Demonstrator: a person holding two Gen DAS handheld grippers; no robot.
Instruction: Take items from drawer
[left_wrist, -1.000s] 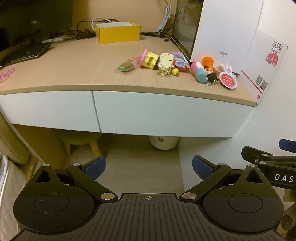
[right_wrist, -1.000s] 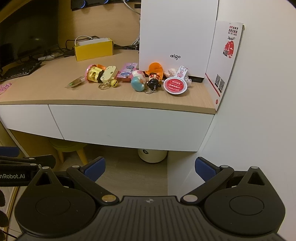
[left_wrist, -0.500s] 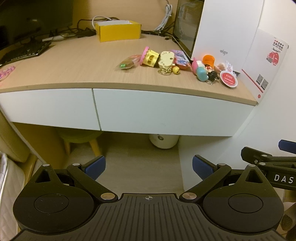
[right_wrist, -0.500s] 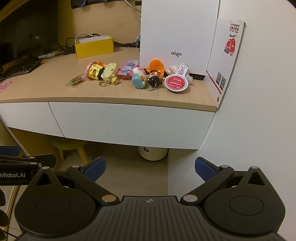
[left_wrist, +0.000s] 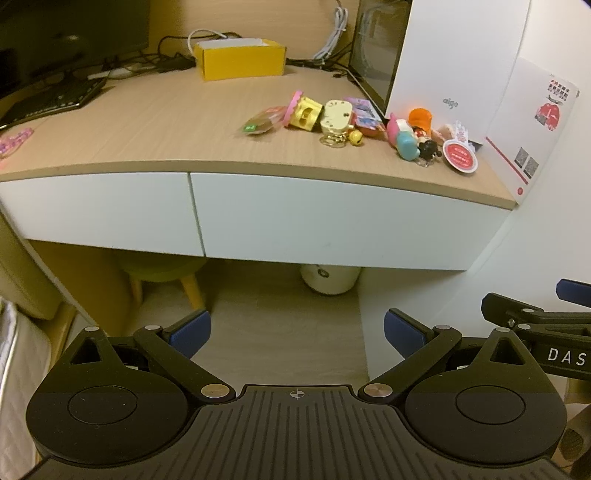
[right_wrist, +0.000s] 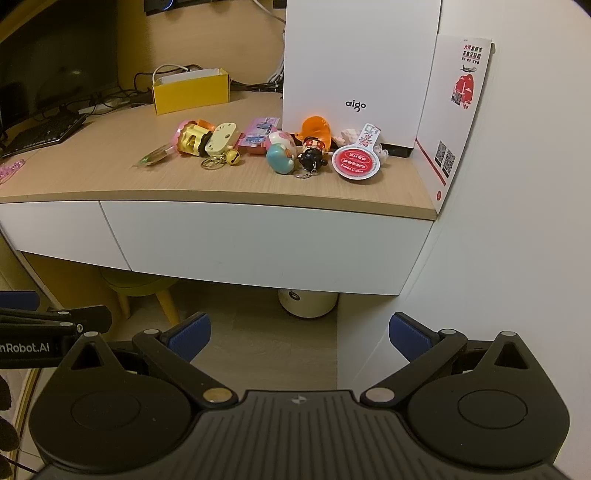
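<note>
While both drawers stay shut: jaws spread wide, nothing gripped.
Your right gripper (right_wrist: 297, 332) faces the wide right drawer (right_wrist: 258, 243), ahead and above under the surface (right_wrist: 110, 162); your left gripper (left_wrist: 297, 330) hangs level, equally distant.

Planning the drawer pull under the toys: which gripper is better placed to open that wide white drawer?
Probably the right gripper: it is open and empty, with the wide drawer front nearly centred ahead. The left gripper, also open, sits nearer the seam with the narrower drawer.

Left gripper (left_wrist: 297, 328) fingers wide apart, empty, held level; right gripper (right_wrist: 299, 330) same, just beside it.
</note>
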